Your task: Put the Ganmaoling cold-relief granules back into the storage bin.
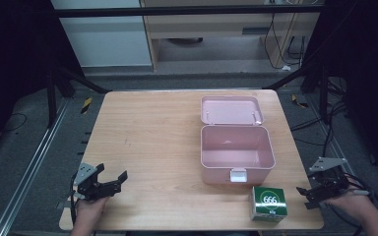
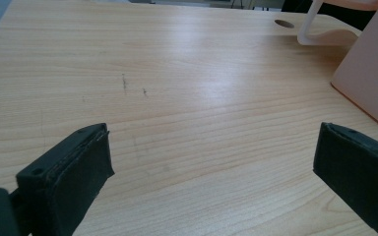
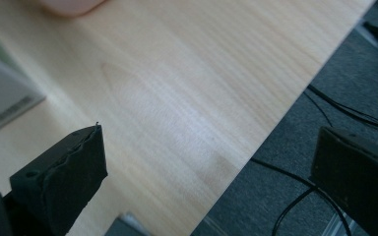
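- Resting at the near left corner of the wooden table (image 1: 152, 142), the left gripper (image 1: 112, 180) is sitting with its jaws spread wide and nothing between them; the hand holding it is being cut off by the bottom edge of the high view.
- Looking along those jaws, the left gripper view is showing bare wood grain with a few faint dark marks; the pink storage box (image 2: 374, 73) is entering only as a slab of side wall at the right, its upper part lost beyond the frame.
- Hovering just off the near right edge of the table, the right gripper (image 1: 306, 195) is also standing wide open and holding nothing; one jaw is lying over the wood and the other over the dark floor and its cables.
- Standing open near the middle right of the table, the pink storage box (image 1: 236, 150) is showing a bare inside, its lid tipped back on the far side.
- Sitting just in front of the box, between it and the right gripper, the green carton (image 1: 268, 202) is bearing "666" on top; the smaller print is staying too fine to read; in the right gripper view the carton (image 3: 2, 98) is appearing only as a blurred, cropped corner.
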